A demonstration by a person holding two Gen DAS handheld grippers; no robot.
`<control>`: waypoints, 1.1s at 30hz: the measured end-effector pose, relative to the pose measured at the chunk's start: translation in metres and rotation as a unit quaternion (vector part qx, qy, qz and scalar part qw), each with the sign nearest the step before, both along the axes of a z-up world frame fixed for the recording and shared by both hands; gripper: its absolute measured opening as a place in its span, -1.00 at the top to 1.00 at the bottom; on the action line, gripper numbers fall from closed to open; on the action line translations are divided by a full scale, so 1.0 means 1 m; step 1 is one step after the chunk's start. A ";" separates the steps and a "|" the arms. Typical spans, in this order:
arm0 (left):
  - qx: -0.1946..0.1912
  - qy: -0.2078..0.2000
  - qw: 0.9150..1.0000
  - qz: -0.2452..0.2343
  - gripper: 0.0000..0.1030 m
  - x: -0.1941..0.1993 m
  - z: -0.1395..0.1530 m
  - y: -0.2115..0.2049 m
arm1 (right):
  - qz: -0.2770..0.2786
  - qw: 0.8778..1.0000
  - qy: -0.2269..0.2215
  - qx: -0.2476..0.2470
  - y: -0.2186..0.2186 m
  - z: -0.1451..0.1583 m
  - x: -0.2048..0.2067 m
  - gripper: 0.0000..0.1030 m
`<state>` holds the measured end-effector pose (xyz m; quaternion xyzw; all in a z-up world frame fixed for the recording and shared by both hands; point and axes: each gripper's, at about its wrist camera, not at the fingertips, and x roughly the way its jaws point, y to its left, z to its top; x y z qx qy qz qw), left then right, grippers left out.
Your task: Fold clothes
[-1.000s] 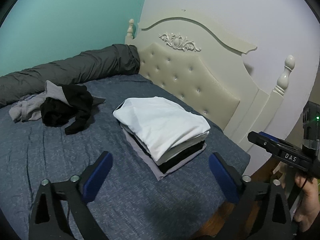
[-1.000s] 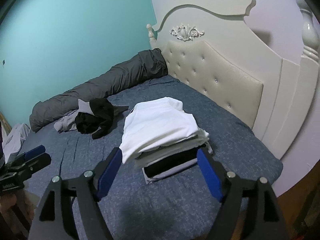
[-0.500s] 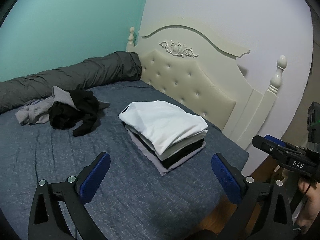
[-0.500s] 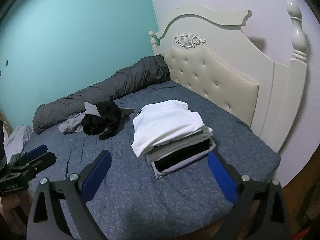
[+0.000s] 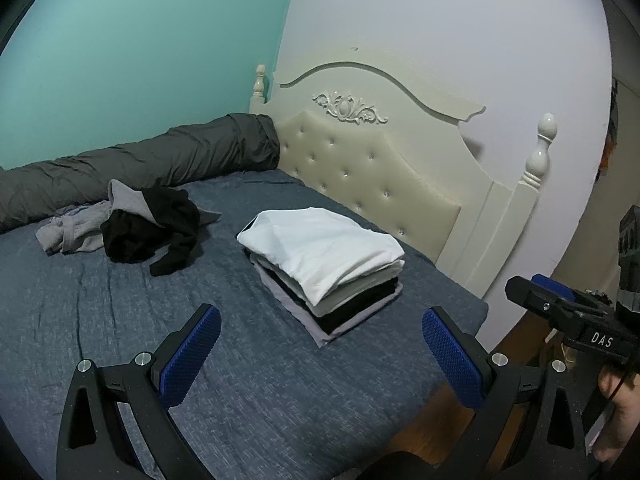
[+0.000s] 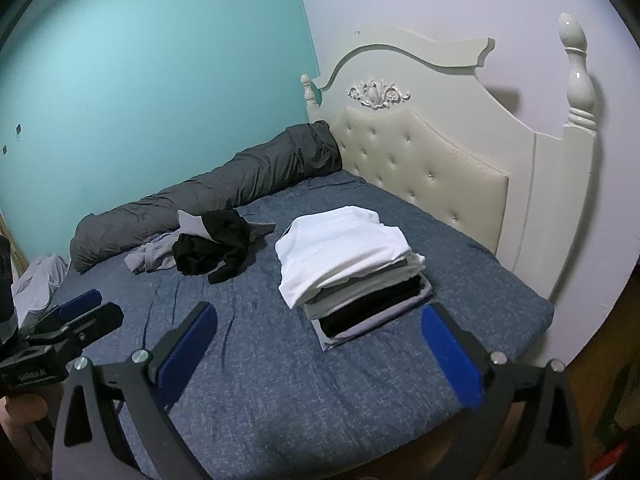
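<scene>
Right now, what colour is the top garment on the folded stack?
White; the top garment on the folded stack shows best in the left wrist view.

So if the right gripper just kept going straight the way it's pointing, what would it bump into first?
Probably the folded stack of clothes. The right gripper is open and empty, angled down toward the blue bedspread, with the stack's near edge roughly in line. Depth is unclear, so it might touch the bedspread first.

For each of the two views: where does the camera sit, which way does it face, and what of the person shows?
Left wrist: on the left gripper, facing the headboard over the bed; right gripper and hand at right.
Right wrist: on the right gripper, same heading; left gripper at left.
Shared: folded stack, unfolded pile.
</scene>
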<state>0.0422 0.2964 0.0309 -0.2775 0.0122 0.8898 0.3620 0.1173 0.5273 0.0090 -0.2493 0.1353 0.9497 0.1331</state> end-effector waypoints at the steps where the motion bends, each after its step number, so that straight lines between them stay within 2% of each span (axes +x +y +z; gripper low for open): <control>1: 0.000 0.002 1.000 -0.002 -0.99 0.002 0.001 -0.001 | 0.001 1.000 0.000 -0.001 -0.001 0.000 0.001 -0.99; 13: -0.002 0.019 1.000 -0.010 -0.99 0.024 0.006 -0.011 | -0.008 1.000 0.008 0.011 -0.019 0.000 0.027 -0.99; 33: -0.008 0.023 1.000 -0.011 -0.99 0.043 -0.002 -0.027 | -0.011 1.000 0.014 0.018 -0.046 -0.007 0.053 -0.99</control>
